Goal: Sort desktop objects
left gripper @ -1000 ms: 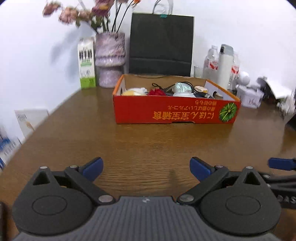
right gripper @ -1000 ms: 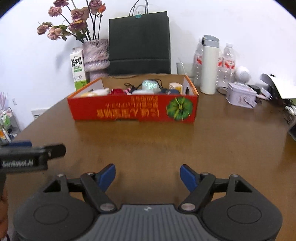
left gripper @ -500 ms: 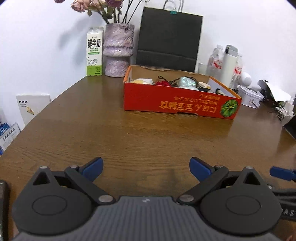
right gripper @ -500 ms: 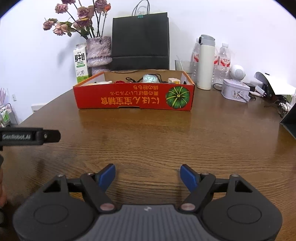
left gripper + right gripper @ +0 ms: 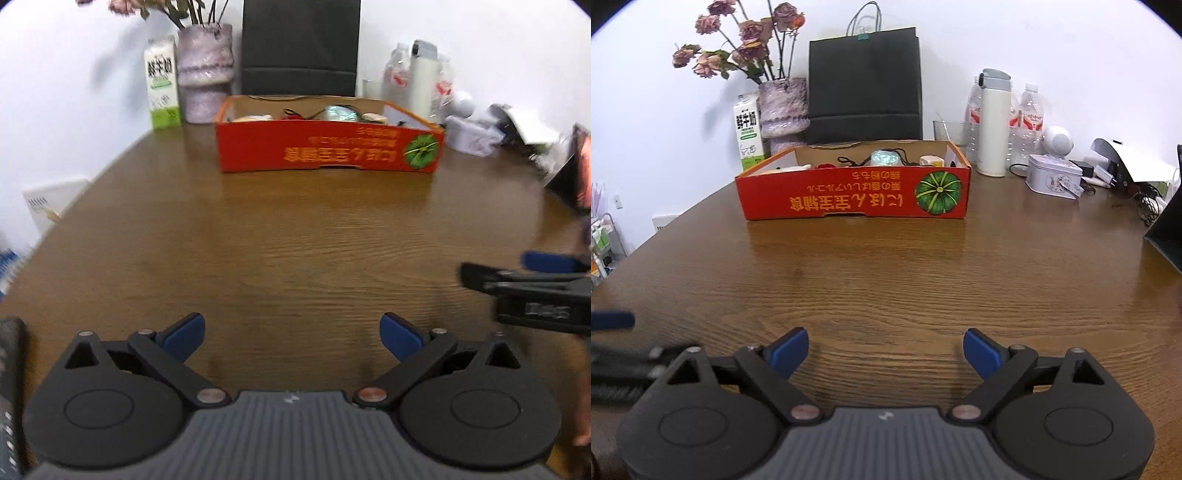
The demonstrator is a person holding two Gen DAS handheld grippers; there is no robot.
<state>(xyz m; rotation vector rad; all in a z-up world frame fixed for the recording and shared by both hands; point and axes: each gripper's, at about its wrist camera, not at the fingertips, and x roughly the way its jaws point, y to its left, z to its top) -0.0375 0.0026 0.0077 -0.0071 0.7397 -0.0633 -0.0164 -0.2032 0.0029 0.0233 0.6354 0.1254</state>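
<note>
The left gripper [image 5: 291, 334] stands with its blue-padded jaws wide apart and nothing between them, while the right gripper [image 5: 885, 349] has its jaws opening over bare, grained wood. Far across the glossy brown table [image 5: 886, 266] sits the shallow red cardboard box [image 5: 853, 195], printed with a green pumpkin, holding the small sorted objects [image 5: 884, 158] heaped inside.

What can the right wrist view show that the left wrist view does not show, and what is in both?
Only the right wrist view shows the flower blooms, the bag's handles and the drinking glass clearly. Only the left wrist view shows the white card leaning at the table's left edge. Both show the red box, milk carton, vase, white flask and wooden table.
</note>
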